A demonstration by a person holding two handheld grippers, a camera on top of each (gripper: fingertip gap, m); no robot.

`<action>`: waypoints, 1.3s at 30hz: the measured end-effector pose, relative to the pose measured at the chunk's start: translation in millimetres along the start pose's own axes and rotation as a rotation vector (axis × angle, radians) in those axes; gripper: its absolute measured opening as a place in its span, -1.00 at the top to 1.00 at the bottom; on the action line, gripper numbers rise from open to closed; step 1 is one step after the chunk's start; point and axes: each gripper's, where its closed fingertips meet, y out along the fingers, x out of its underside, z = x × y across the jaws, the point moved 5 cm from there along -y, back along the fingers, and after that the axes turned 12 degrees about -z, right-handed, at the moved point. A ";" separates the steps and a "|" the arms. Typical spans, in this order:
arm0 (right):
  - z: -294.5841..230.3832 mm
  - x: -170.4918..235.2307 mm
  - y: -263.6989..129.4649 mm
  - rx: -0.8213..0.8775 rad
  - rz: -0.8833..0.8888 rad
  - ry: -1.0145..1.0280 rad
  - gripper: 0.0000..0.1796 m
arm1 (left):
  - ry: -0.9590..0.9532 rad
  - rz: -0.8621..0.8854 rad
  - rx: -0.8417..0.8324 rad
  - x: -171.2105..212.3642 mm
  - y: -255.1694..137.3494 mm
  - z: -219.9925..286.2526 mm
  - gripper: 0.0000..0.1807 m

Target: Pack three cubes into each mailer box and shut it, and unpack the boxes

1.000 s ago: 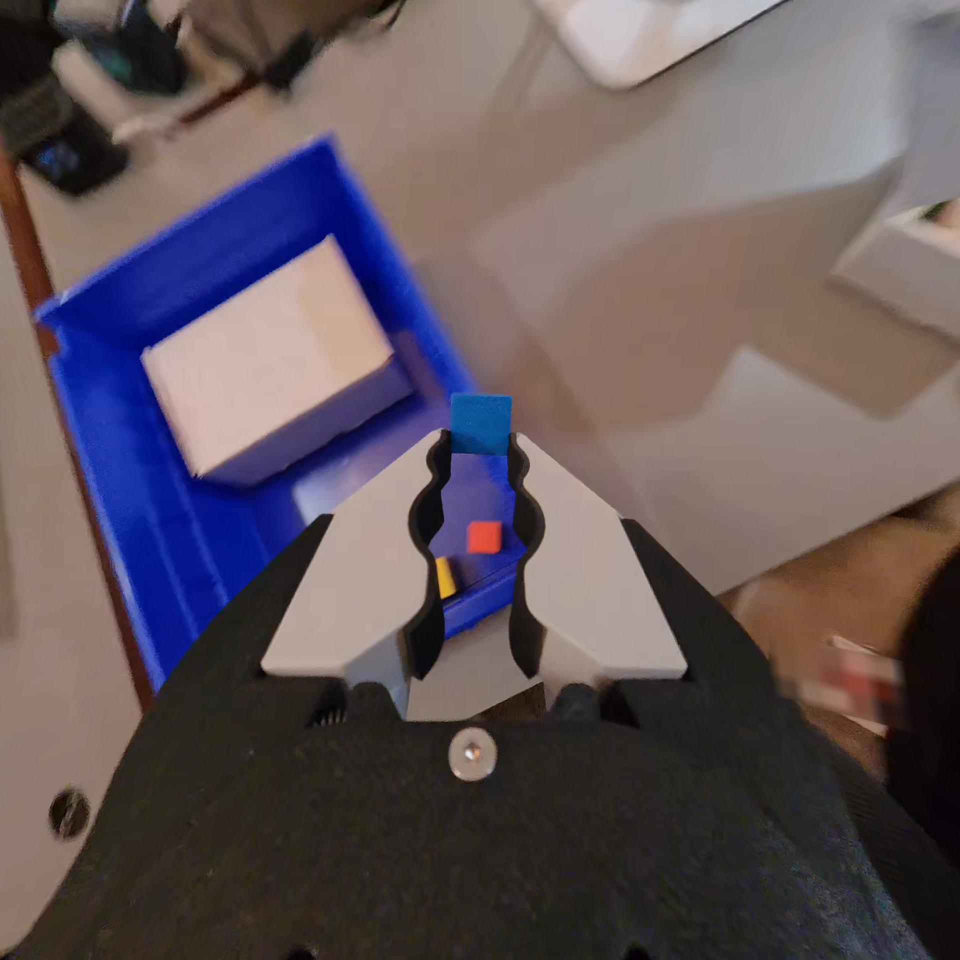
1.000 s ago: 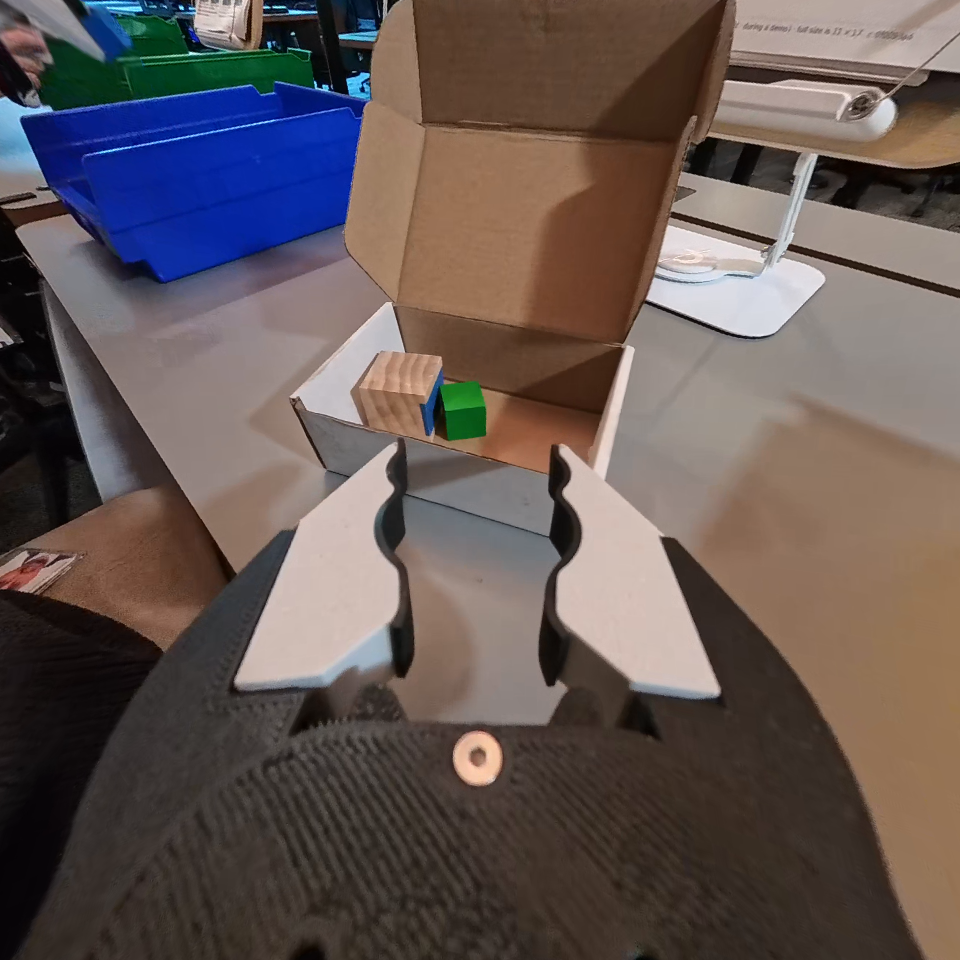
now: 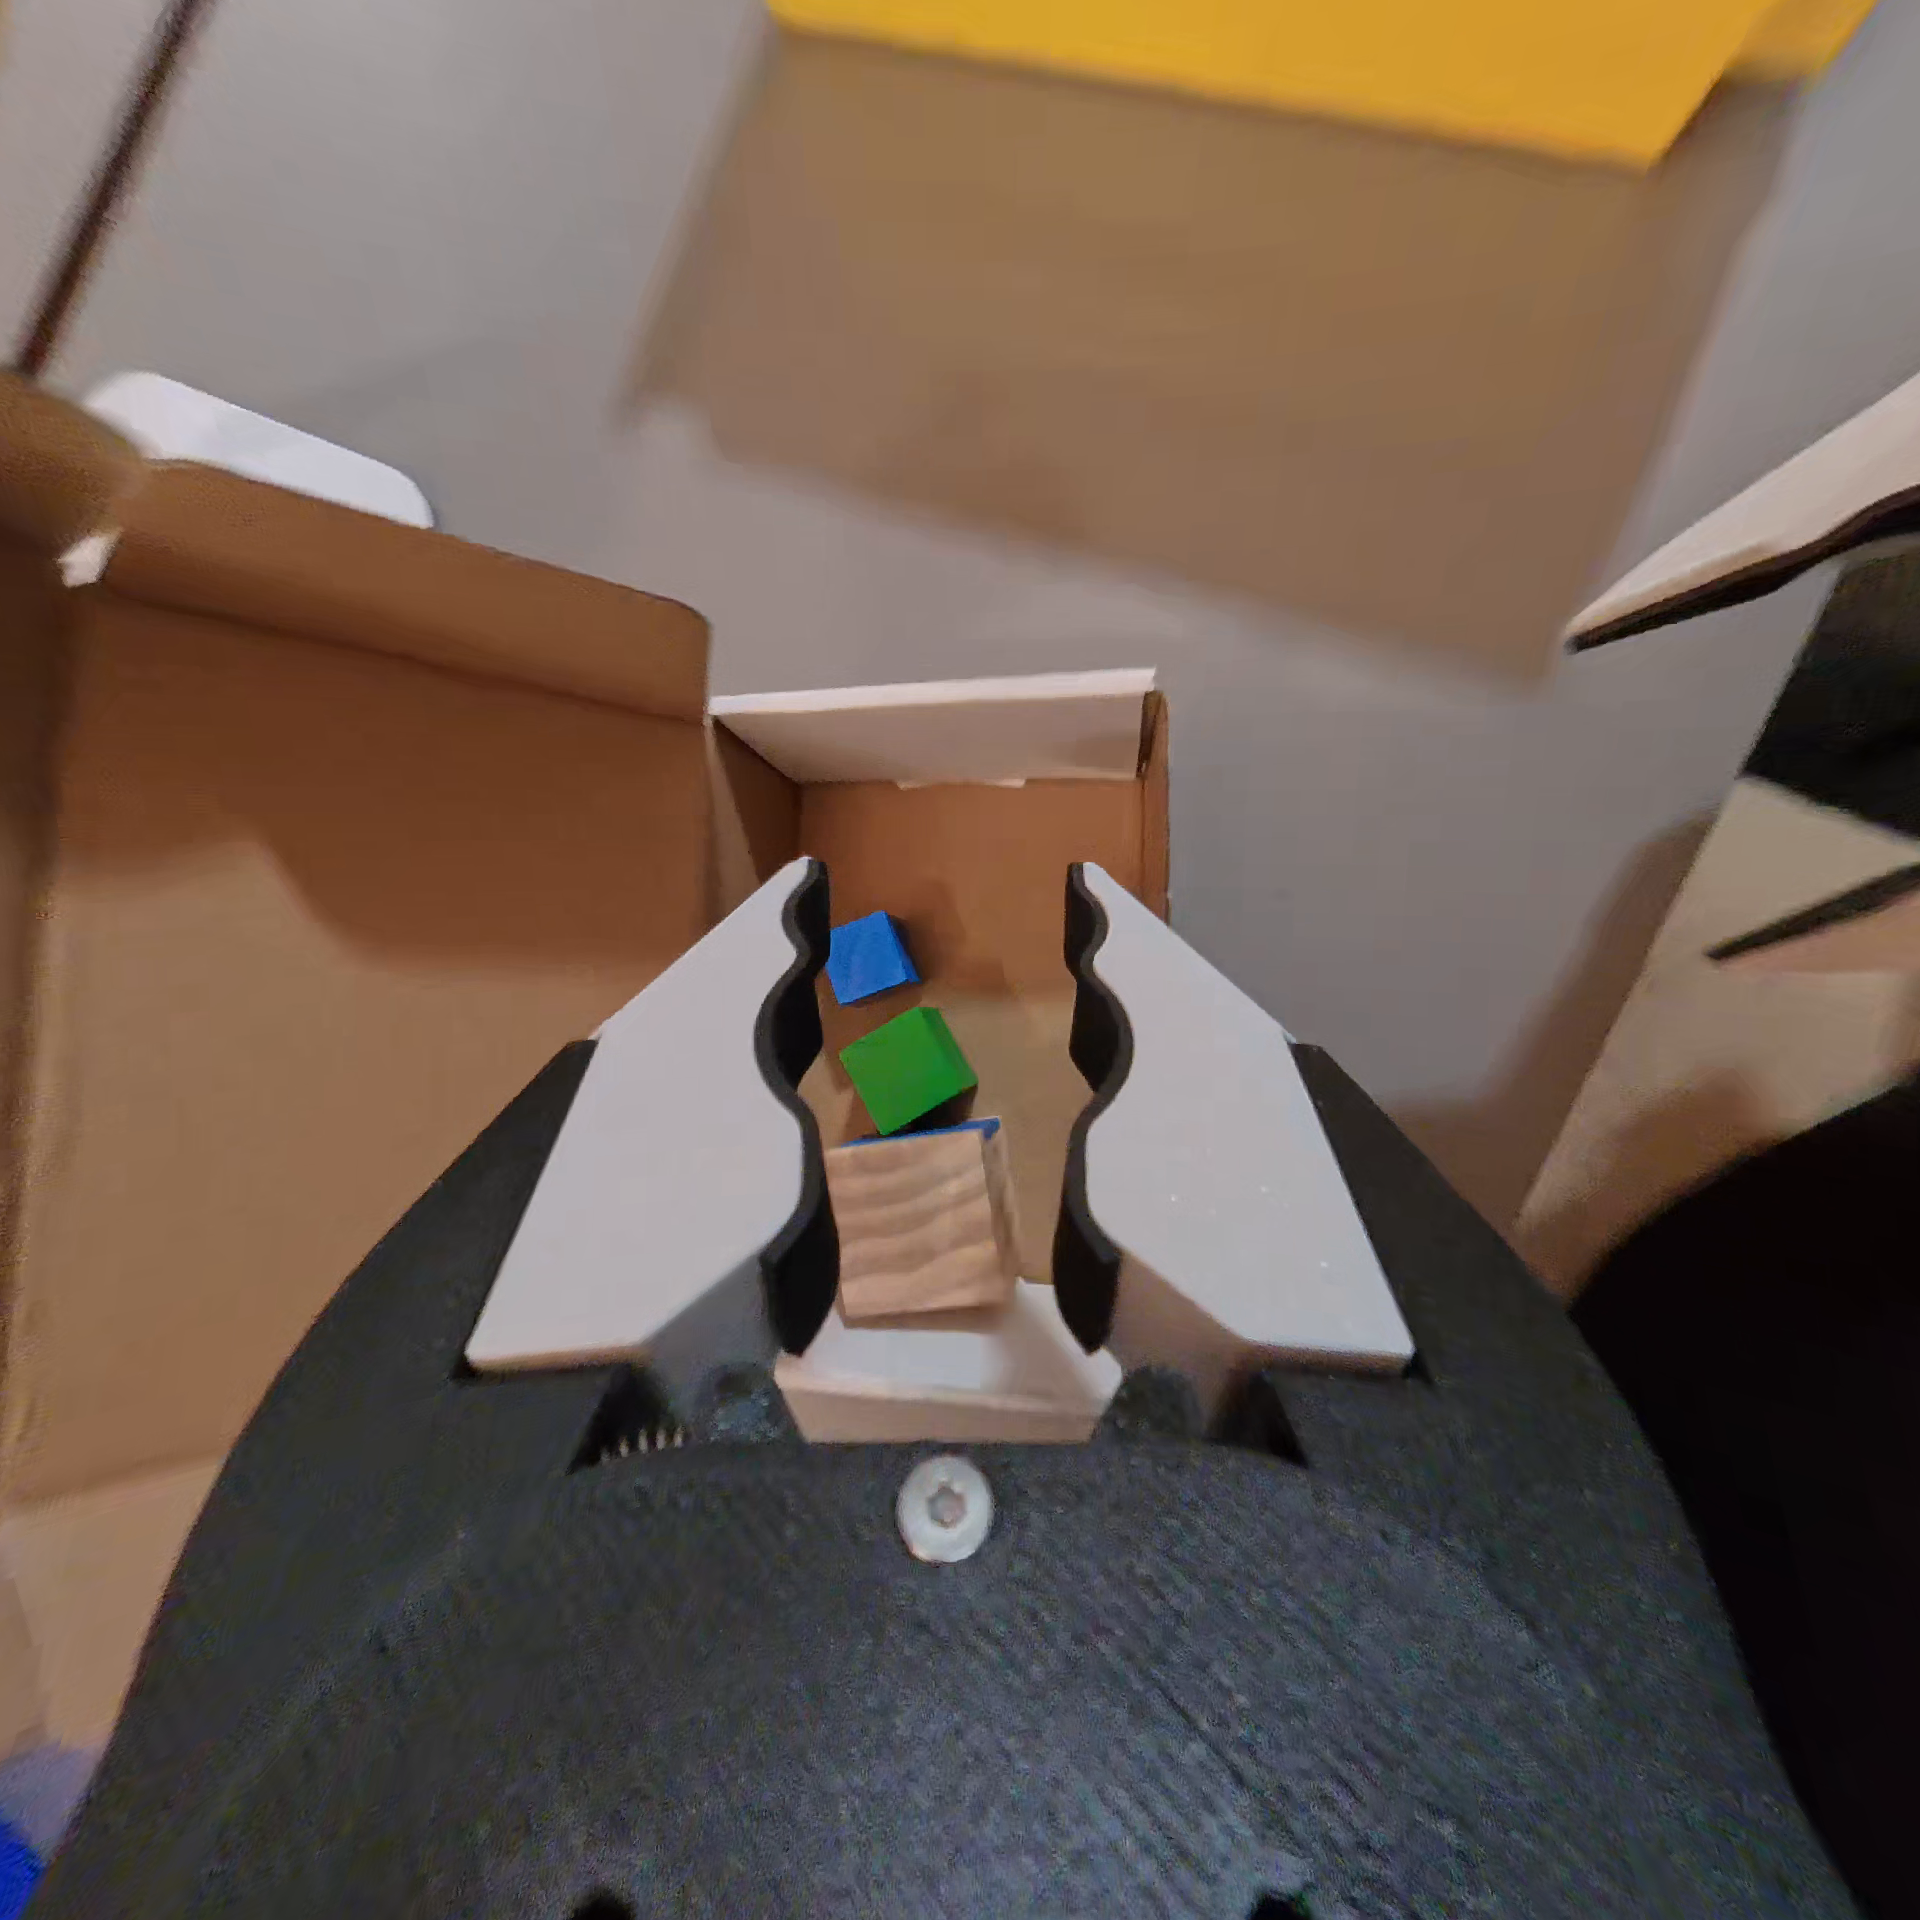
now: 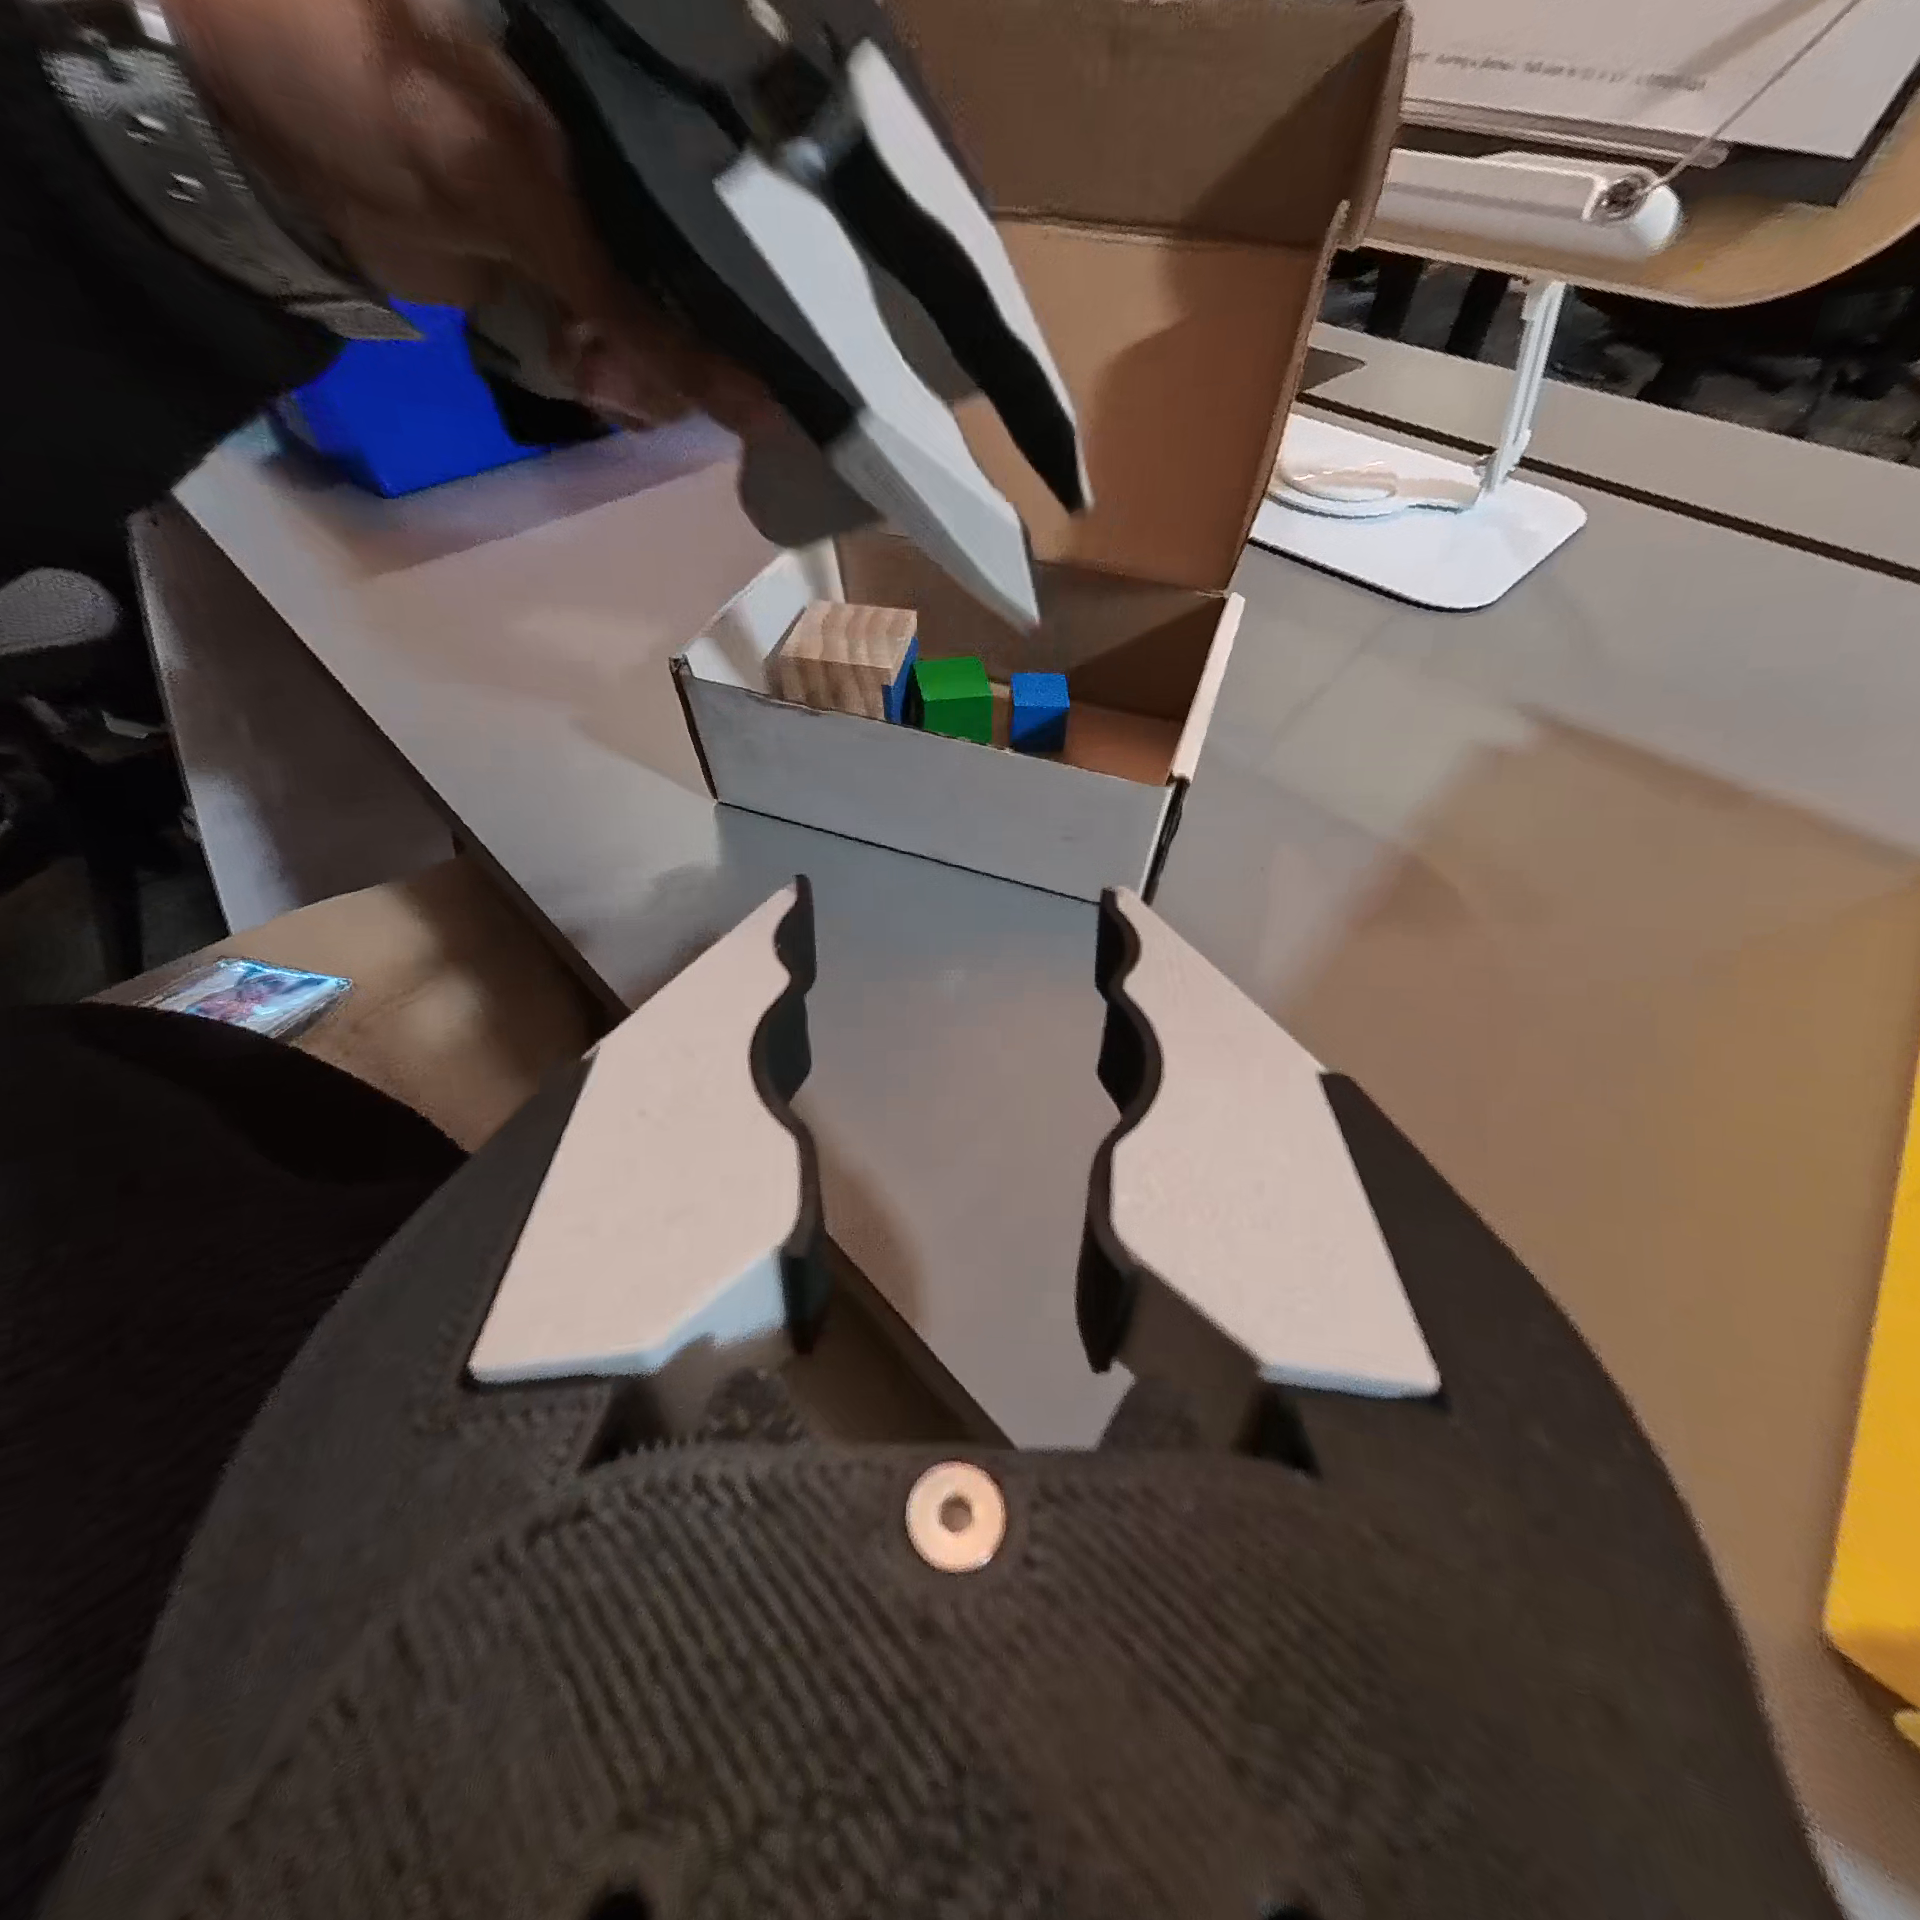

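Note:
An open white mailer box (image 4: 935,800) stands on the grey table with its brown lid (image 4: 1164,343) raised. Inside lie a wooden cube (image 4: 847,660) with a blue face showing beside it, a green cube (image 4: 954,696) and a small blue cube (image 4: 1039,712). My left gripper (image 3: 945,883) is open and empty, pointing down into the box (image 3: 935,727) over the blue cube (image 3: 871,956), green cube (image 3: 906,1068) and wooden cube (image 3: 920,1226). It also shows in the right wrist view (image 4: 1049,556). My right gripper (image 4: 956,899) is open and empty, just in front of the box.
A blue bin (image 4: 416,416) stands at the far left, partly behind the person's arm. A yellow bin (image 4: 1881,1455) is at the right edge and also shows in the left wrist view (image 3: 1247,62). A white lamp base (image 4: 1434,530) stands behind the box. The green cube (image 4: 954,696) sits 6 cm or so from the ends of my left fingers. It turns up in the left wrist view (image 3: 937,1047) as well.
My left gripper moved from over the blue bin to over the mailer box and opened; the blue cube it held now lies in the box. The right gripper drew back slightly.

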 end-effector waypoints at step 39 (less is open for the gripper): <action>-6.2 -28.4 74.5 -0.145 -0.044 0.062 0.16 | -0.503 0.655 -0.009 104.2 -27.5 -43.3 0.37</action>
